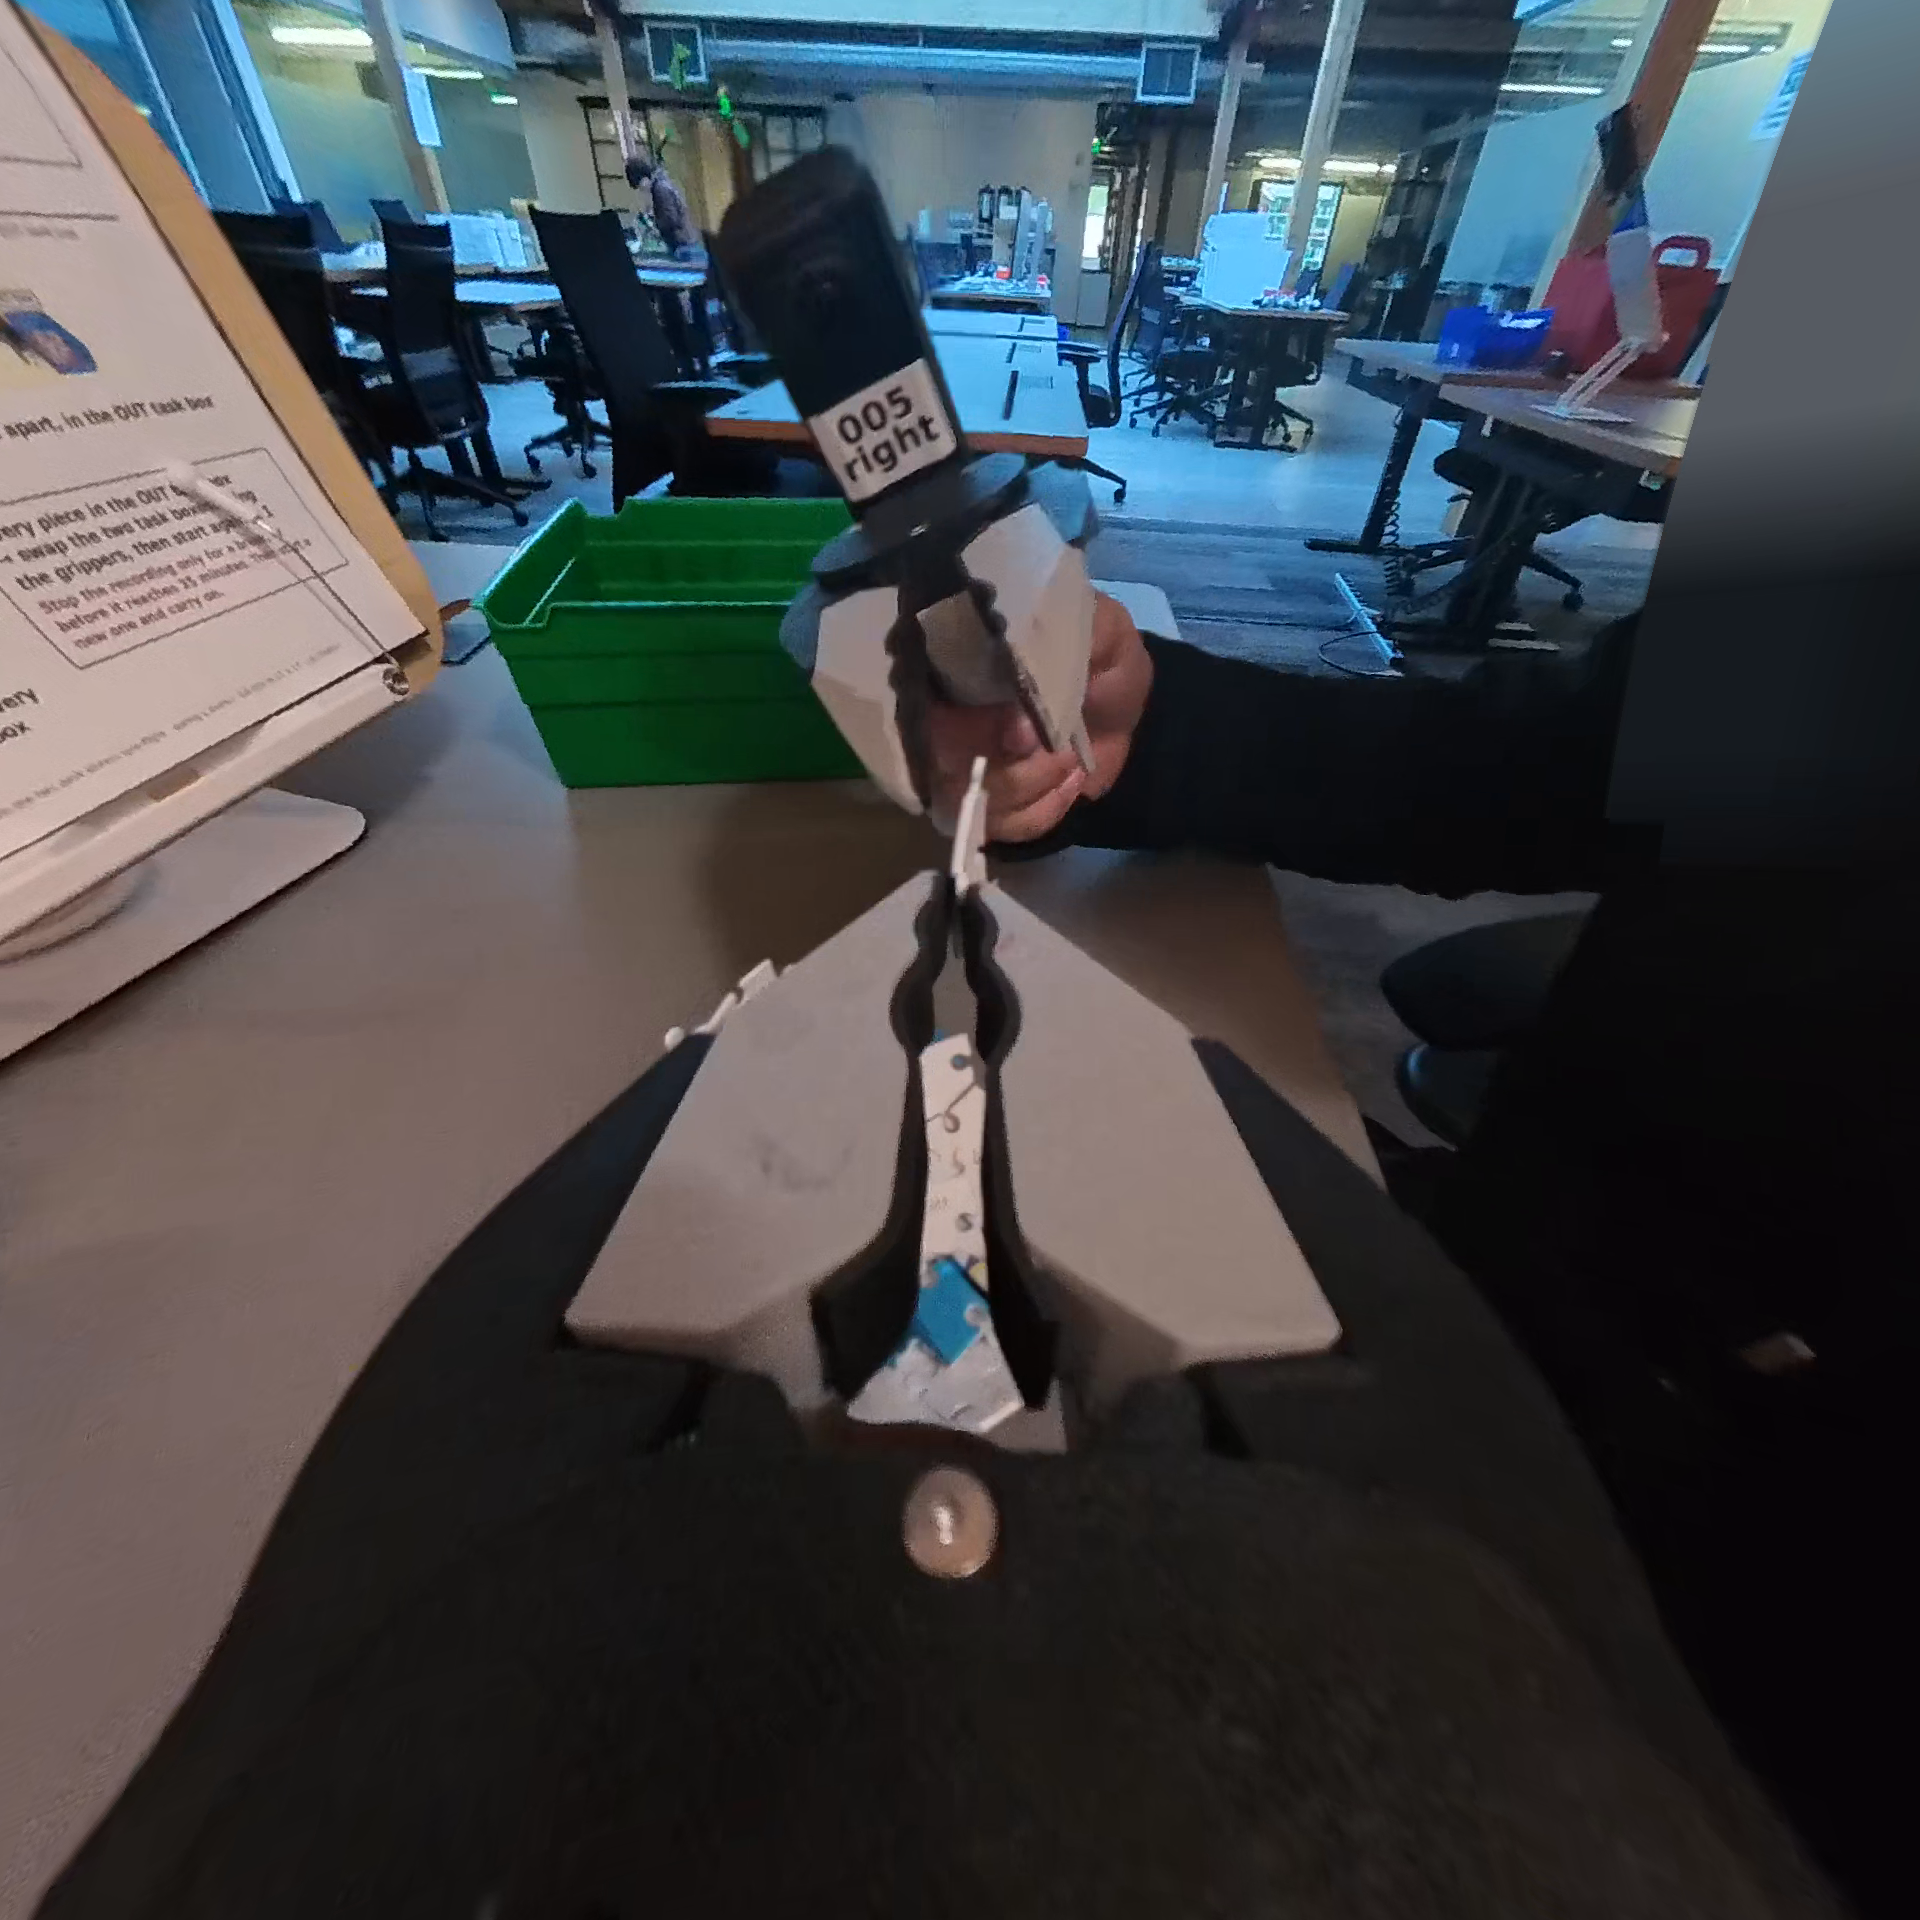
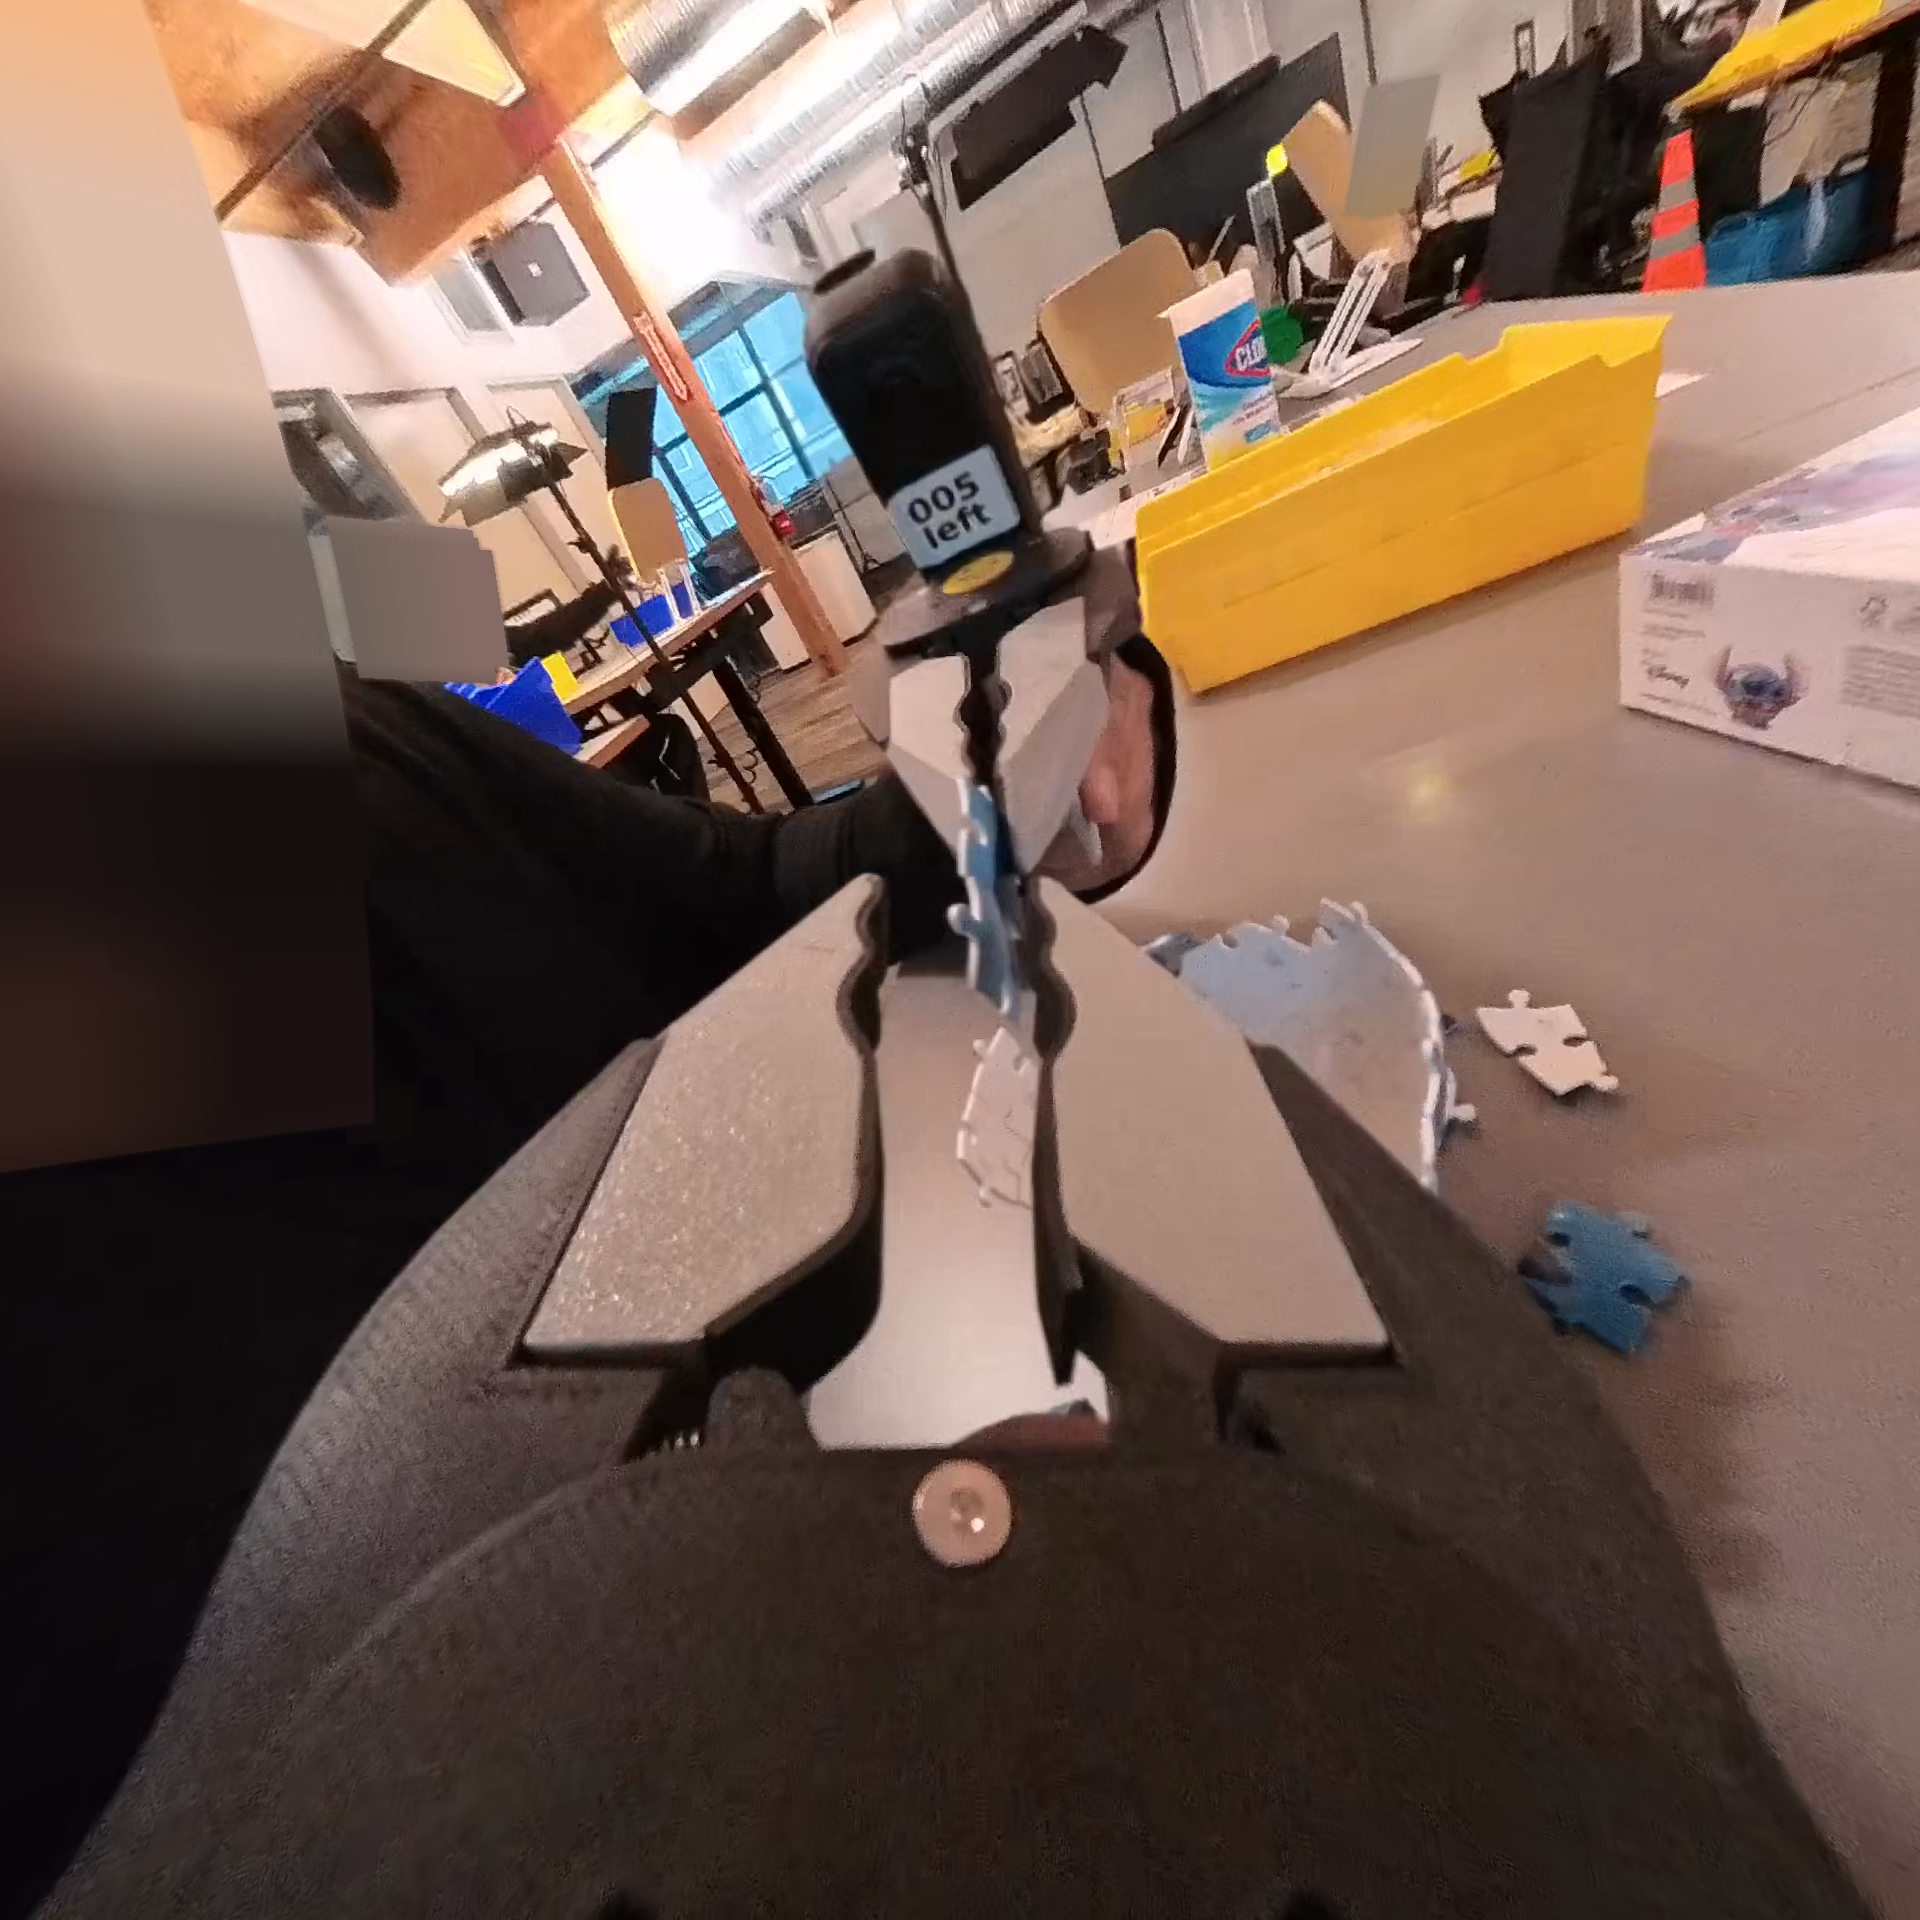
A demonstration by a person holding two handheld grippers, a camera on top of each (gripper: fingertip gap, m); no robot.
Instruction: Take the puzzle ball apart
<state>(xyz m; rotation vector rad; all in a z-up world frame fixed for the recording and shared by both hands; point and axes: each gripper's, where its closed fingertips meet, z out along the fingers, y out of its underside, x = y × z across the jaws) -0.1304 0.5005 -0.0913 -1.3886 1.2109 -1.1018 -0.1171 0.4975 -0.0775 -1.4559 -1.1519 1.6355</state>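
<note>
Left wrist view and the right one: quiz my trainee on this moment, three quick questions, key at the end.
1. True or false: the left gripper is shut on a puzzle piece.
2. The right gripper has its fingers: A apart, B pressed together, C hidden.
3. In the right wrist view, what colour is the bin beyond the loose pieces?
Key: 1 true; 2 A; 3 yellow.

Left tongs pinch a white puzzle piece — right tongs spread beyond.
</note>
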